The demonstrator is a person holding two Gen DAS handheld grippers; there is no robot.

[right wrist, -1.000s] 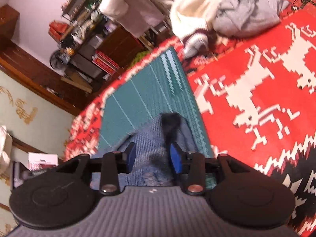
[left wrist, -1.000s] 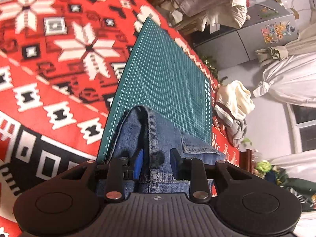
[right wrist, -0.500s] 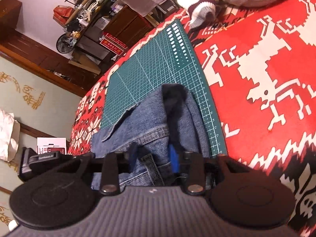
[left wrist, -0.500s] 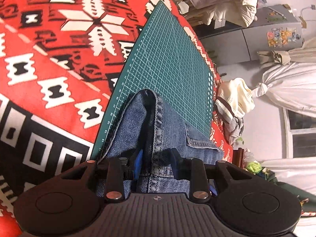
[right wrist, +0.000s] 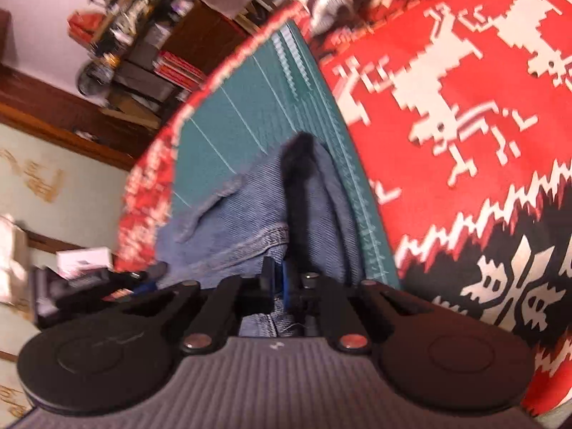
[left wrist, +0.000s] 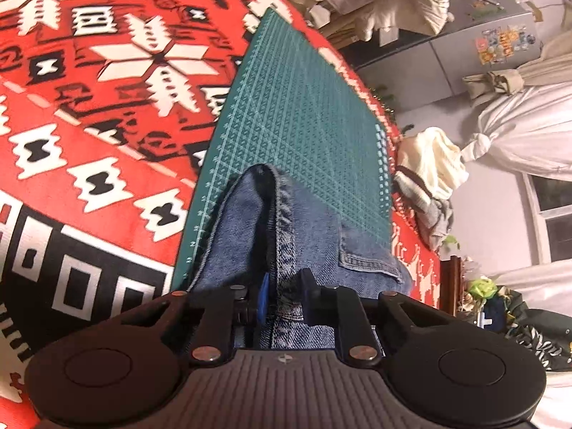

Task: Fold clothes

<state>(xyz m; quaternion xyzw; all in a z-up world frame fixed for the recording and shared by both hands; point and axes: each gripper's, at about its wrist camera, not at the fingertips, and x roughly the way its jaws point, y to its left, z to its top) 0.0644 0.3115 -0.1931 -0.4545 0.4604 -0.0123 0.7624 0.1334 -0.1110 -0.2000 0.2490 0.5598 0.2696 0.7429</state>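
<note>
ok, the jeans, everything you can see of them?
The jeans are blue denim, mid wash, with stitched seams and a hemmed flap edge. They are bunched into a raised fold over the green mat, which lies on the red blanket. The left gripper is shut on a seam ridge; the right gripper is shut on another fold, dark inside. The right view is blurred.

Warm indoor light, strong fisheye bending, right wrist view motion-blurred.
</note>
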